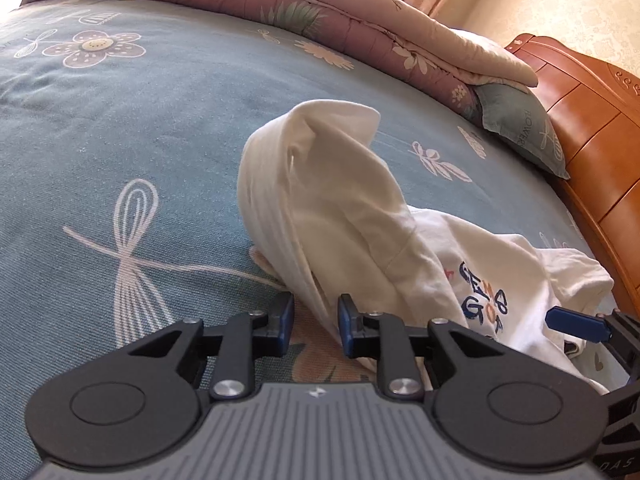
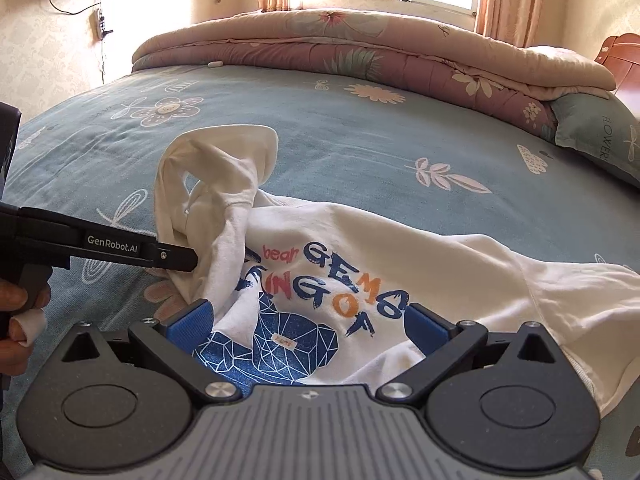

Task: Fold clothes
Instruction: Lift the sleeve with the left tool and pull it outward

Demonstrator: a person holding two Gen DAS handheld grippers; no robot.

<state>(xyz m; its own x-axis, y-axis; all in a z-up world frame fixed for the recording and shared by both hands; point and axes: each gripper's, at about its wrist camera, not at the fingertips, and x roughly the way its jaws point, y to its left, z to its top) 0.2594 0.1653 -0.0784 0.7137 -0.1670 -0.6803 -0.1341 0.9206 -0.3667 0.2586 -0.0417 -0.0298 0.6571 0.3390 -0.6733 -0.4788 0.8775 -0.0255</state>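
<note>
White cotton T-shirt (image 2: 420,256) with blue bear print lies crumpled on the blue flowered bed (image 2: 360,136). Left claw (image 1: 314,326) pinches its raised sleeve, apparently to spread it; right claw (image 2: 308,320) stands wide over the print.

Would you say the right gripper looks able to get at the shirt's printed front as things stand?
Probably yes: the right gripper is open and straddles the print on the shirt, with nothing in the way.
</note>
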